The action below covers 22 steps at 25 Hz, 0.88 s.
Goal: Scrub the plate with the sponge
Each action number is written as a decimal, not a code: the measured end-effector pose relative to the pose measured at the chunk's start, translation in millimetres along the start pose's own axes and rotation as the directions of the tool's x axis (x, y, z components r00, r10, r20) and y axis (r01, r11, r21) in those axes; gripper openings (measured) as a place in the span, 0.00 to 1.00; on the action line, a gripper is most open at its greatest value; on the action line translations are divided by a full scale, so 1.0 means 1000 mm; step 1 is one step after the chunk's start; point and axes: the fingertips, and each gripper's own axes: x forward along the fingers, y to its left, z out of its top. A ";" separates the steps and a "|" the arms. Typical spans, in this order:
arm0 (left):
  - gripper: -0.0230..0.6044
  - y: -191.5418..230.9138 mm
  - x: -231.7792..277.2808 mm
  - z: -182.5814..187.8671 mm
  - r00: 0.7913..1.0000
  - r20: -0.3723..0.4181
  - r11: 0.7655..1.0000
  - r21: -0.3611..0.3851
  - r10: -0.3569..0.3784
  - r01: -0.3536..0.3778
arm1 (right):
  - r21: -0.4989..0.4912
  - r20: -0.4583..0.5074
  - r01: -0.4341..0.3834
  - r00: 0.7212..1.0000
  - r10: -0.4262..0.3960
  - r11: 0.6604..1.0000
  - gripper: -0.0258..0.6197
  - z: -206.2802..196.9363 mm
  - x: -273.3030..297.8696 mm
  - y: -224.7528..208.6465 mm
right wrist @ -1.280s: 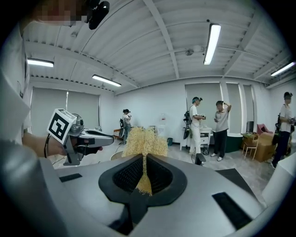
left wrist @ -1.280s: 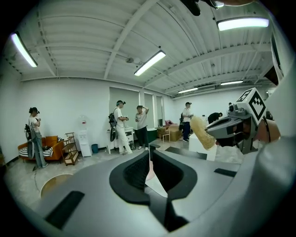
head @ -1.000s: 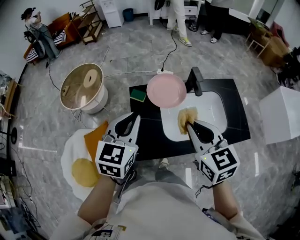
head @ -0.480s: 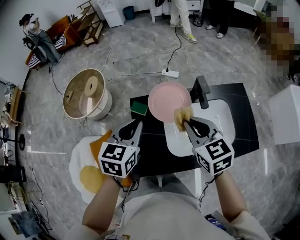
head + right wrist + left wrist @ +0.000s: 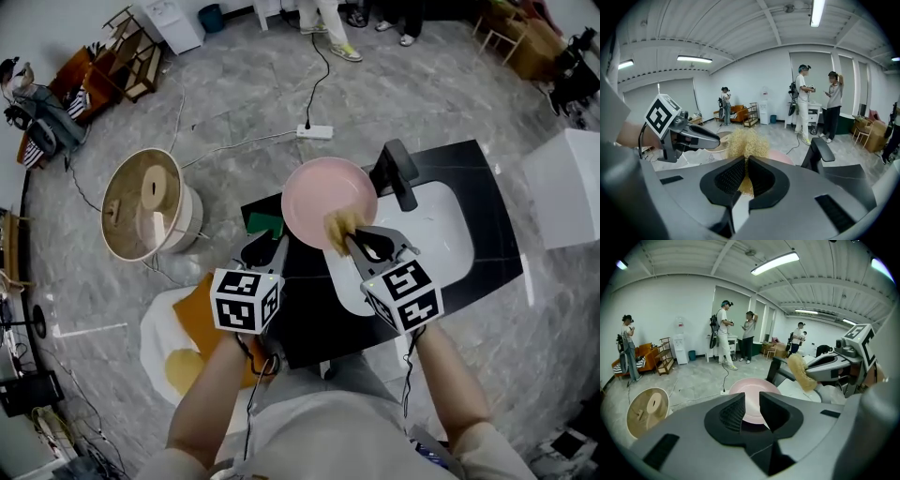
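A pink plate (image 5: 323, 192) lies on the black counter (image 5: 309, 281), left of the white sink (image 5: 431, 230). My right gripper (image 5: 354, 239) is shut on a yellow fibrous sponge (image 5: 339, 225), which sits over the plate's near right rim. In the right gripper view the sponge (image 5: 746, 143) sticks out of the jaws, with a strip of the plate (image 5: 782, 158) behind it. My left gripper (image 5: 267, 246) hovers just short of the plate's left edge, open with nothing between its jaws. Through its gap, the left gripper view shows the plate (image 5: 754, 389) and, to the right, the held sponge (image 5: 801, 371).
A green sponge (image 5: 265, 225) lies on the counter left of the plate. A black faucet (image 5: 396, 173) stands behind the sink. A round tub with a wooden lid (image 5: 141, 202) is on the floor at left, a power strip (image 5: 313, 131) beyond. People stand far off.
My right gripper has carried the yellow sponge from over the sink leftward to the plate's near rim. The left gripper has stayed beside the plate.
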 end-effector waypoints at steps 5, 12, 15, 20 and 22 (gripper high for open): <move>0.22 0.028 0.038 -0.018 0.998 -0.060 0.998 -0.057 -0.021 0.018 | 0.009 -0.068 0.005 0.998 -0.005 1.000 0.11 -0.015 0.043 -0.007; 0.24 0.055 0.088 -0.040 0.986 -0.140 0.992 -0.106 -0.089 0.074 | 0.006 -0.142 0.006 0.990 -0.005 1.000 0.11 -0.031 0.096 -0.017; 0.24 0.060 0.107 -0.051 0.977 -0.175 0.984 -0.148 -0.124 0.098 | 0.013 -0.172 0.003 0.985 -0.001 1.000 0.11 -0.040 0.113 -0.019; 0.24 0.066 0.133 -0.065 0.963 -0.231 0.986 -0.123 -0.135 0.109 | 0.002 -0.228 0.005 0.974 -0.004 1.000 0.11 -0.061 0.136 -0.027; 0.24 0.071 0.142 -0.066 0.958 -0.250 0.987 -0.114 -0.141 0.115 | 0.011 -0.258 -0.002 0.966 0.005 1.000 0.11 -0.070 0.144 -0.027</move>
